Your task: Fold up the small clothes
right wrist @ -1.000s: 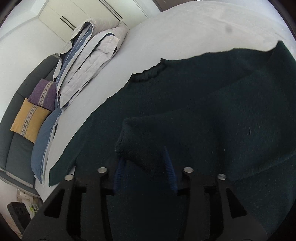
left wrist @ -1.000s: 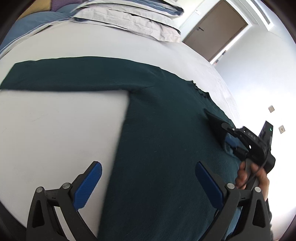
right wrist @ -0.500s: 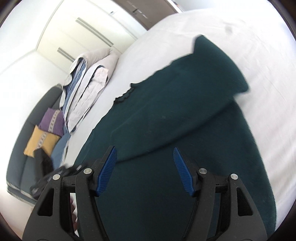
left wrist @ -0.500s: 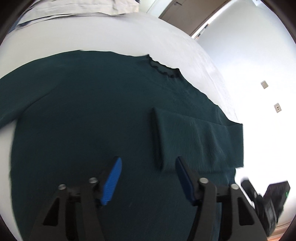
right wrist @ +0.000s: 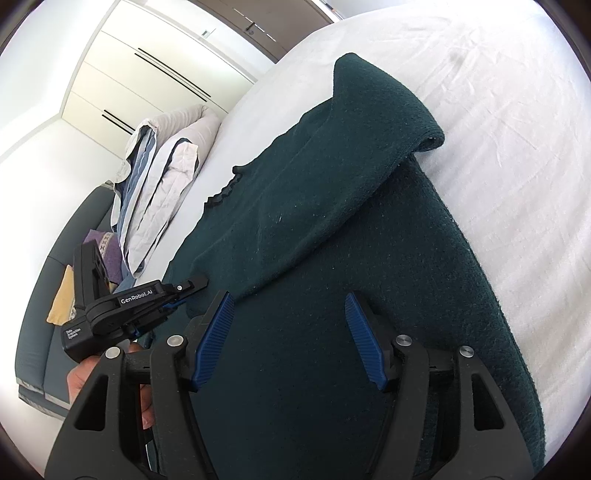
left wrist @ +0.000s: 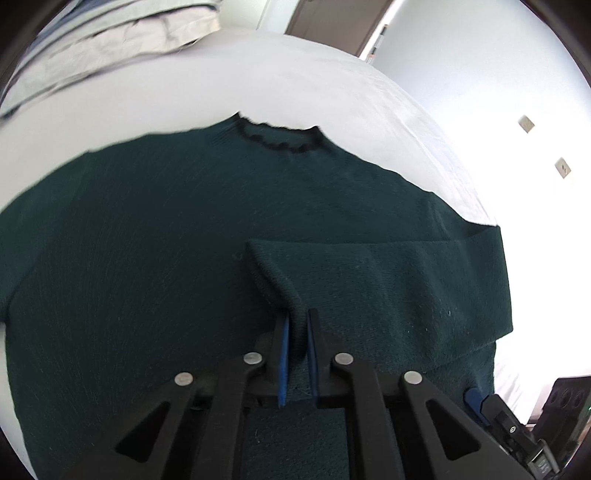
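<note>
A dark green sweater (left wrist: 155,266) lies spread flat on a bed covered with a white sheet (right wrist: 509,122), its frilled neckline (left wrist: 280,142) toward the head of the bed. One sleeve (right wrist: 317,206) is folded across the body of the sweater, and its fold sticks out past the sweater's edge onto the bare sheet. The sheet is lightly creased and shows a faint mark beyond that fold.

The left tool (left wrist: 297,332) has just been closing, and its blue pads are now pressed together on the cuff end (left wrist: 280,284) of the folded sleeve, which rises in a small ridge between them. The right tool (right wrist: 290,339) hangs over the lower body of the sweater with its jaws spread and nothing between them; fabric shows in the gap. A hand (right wrist: 79,376) grips the left tool's handle, seen at the left of the right wrist view.

Beyond the sweater's neckline, a stack of folded bedding (right wrist: 162,177) in white and blue rests at the head of the bed. Past the bedding stands a dark grey sofa (right wrist: 37,328) with purple and yellow cushions (right wrist: 61,295). Behind the sofa runs a white wardrobe (right wrist: 122,70) with long dark handles, and beside it a brown door (left wrist: 336,22). On the sweater's other side, a white wall carries two small switch plates (left wrist: 563,168).
</note>
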### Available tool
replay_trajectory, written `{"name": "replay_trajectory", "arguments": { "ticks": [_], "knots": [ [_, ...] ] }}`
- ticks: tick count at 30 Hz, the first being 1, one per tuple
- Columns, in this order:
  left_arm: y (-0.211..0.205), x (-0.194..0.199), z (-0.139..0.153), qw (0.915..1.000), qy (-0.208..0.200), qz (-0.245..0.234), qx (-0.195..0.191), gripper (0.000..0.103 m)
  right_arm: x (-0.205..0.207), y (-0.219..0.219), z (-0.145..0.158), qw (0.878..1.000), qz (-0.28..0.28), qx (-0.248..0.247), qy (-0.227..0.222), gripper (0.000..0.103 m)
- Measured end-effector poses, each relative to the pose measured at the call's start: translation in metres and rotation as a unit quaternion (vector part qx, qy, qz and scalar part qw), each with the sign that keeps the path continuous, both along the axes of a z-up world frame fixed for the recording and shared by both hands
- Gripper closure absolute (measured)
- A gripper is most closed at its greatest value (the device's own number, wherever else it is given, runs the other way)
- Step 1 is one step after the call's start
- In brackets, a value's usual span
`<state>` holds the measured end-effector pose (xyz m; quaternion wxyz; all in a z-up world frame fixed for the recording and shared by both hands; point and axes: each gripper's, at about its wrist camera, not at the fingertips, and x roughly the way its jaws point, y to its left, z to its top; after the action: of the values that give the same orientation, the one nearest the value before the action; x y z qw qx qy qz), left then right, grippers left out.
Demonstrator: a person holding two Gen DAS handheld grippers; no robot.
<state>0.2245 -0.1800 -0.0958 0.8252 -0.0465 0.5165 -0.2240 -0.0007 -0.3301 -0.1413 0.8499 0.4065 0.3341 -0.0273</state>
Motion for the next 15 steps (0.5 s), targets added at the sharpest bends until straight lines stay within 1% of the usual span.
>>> {"name": "replay_trajectory", "arguments": {
  "ticks": [2, 6, 8, 10, 13, 15],
  "knots": [
    [0.0, -0.001, 0.004, 1.0, -0.008, -0.004, 0.001, 0.095, 0.0, 0.0, 0.001, 1.0, -0.001, 0.002, -0.001, 0.042],
    [0.016, 0.002, 0.018, 0.9995, -0.027, 0.004, -0.014, 0.095, 0.001, -0.001, 0.003, 1.0, -0.001, 0.004, -0.001, 0.043],
    [0.028, 0.004, 0.025, 0.9989, -0.041, 0.019, -0.014, 0.095, 0.003, -0.001, 0.003, 1.0, 0.0, 0.004, 0.0, 0.043],
    [0.045, 0.012, 0.029, 0.9977, -0.048, 0.043, -0.02, 0.095, 0.003, -0.001, 0.003, 1.0, 0.001, 0.004, 0.0, 0.044],
    [0.069, 0.023, 0.025, 0.996, -0.047, 0.072, -0.026, 0.095, 0.004, -0.001, 0.003, 1.0, 0.001, 0.005, 0.003, 0.044],
    [0.074, 0.028, 0.021, 0.9958, -0.046, 0.076, -0.024, 0.095, 0.006, -0.002, 0.005, 1.0, -0.001, 0.007, 0.006, 0.044]
  ]
}}
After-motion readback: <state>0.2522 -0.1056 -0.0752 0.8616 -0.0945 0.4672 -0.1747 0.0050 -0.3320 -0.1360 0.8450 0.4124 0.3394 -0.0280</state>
